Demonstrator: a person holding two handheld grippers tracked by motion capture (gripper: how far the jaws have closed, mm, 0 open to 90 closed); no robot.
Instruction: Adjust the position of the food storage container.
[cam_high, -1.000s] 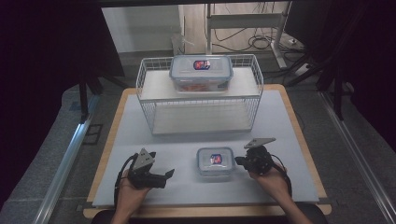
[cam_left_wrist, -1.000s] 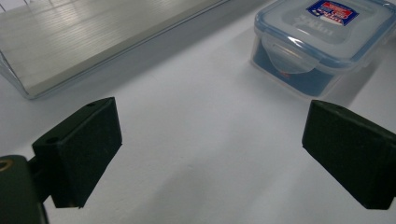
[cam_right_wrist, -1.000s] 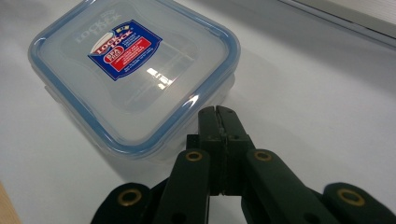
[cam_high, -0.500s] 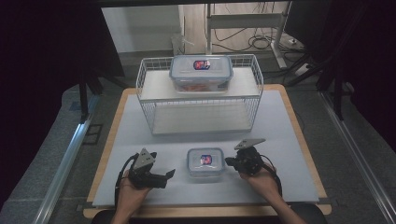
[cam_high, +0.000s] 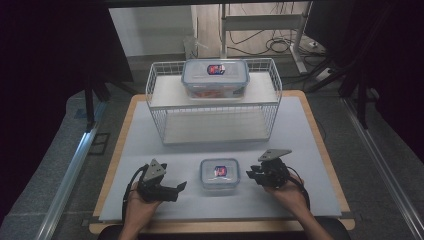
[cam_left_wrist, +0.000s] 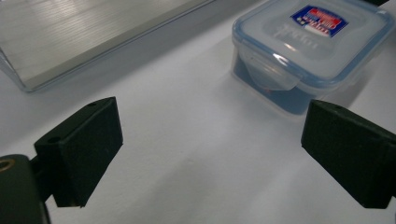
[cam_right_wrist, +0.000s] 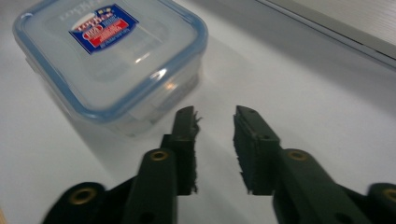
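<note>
A small clear container with a blue-rimmed lid and a red and blue label stands on the white mat between my two grippers. My left gripper rests to its left with jaws wide open and nothing between them; in the left gripper view the container lies ahead at the upper right. My right gripper sits just right of the container, apart from it. Its jaws have just been opening to a narrow gap with nothing in it, and the container lies ahead to the left.
A white wire rack stands at the back of the mat with a larger lidded container on its top shelf. The wooden table edge frames the mat. Dark floor, cables and stands surround the table.
The small container has shifted left together with the right gripper. That gripper has since drawn back a little to the right and its jaws have parted. The left gripper has not moved.
</note>
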